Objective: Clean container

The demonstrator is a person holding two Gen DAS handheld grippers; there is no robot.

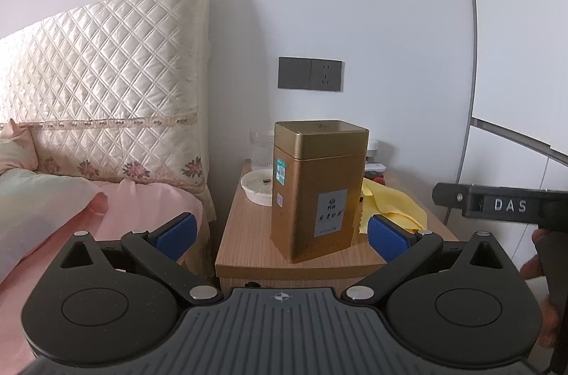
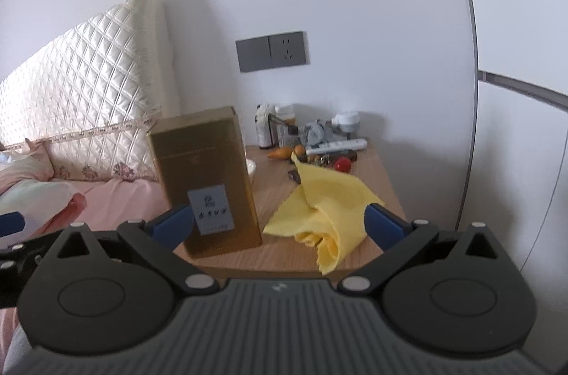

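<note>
A tall gold tin container (image 1: 316, 187) with a lid and a grey label stands upright near the front of a wooden bedside table (image 1: 248, 233). It also shows in the right wrist view (image 2: 209, 176). A crumpled yellow cloth (image 2: 326, 208) lies on the table right of the tin, partly seen in the left wrist view (image 1: 394, 201). My left gripper (image 1: 282, 235) is open and empty, short of the tin, its blue pads (image 1: 177, 233) either side of it. My right gripper (image 2: 278, 226) is open and empty, in front of the tin and the cloth.
A white dish (image 1: 257, 185) and a clear glass (image 1: 261, 148) stand behind the tin. Bottles, a remote (image 2: 337, 146), a red ball (image 2: 342, 164) and small items crowd the table's back. A bed with quilted headboard (image 1: 106, 84) lies left. A wall socket (image 1: 310, 73) is above.
</note>
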